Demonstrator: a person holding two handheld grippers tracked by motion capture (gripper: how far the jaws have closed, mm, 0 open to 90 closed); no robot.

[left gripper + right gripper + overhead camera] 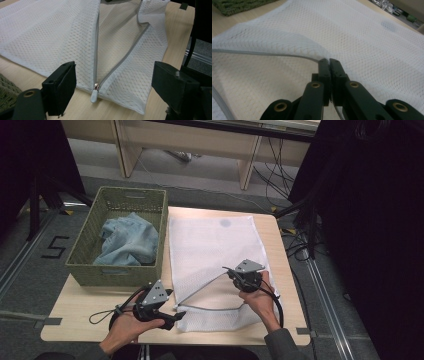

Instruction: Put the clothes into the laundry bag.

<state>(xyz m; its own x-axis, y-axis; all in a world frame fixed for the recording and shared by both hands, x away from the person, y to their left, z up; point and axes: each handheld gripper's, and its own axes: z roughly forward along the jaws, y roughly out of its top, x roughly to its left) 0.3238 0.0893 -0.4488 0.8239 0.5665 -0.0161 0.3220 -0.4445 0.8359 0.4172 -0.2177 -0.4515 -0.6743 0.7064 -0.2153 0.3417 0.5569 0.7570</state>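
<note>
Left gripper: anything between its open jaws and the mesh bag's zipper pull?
No. In the left gripper view, bare tabletop separates the left gripper from the zipper pull of the mesh bag.

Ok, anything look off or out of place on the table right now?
Nothing looks damaged or spilled. The mesh laundry bag lies flat with its zipper open, and the right tool is pinching one edge of the opening and holding it up. The left tool is open by the zipper pull. The jeans sit bunched in the basket.

The left gripper (176, 316) sat at lower left of the high view, jaws wide apart; the right gripper (235, 276), lower centre-right, was clamped tight, its hand (257, 296) beneath.
</note>
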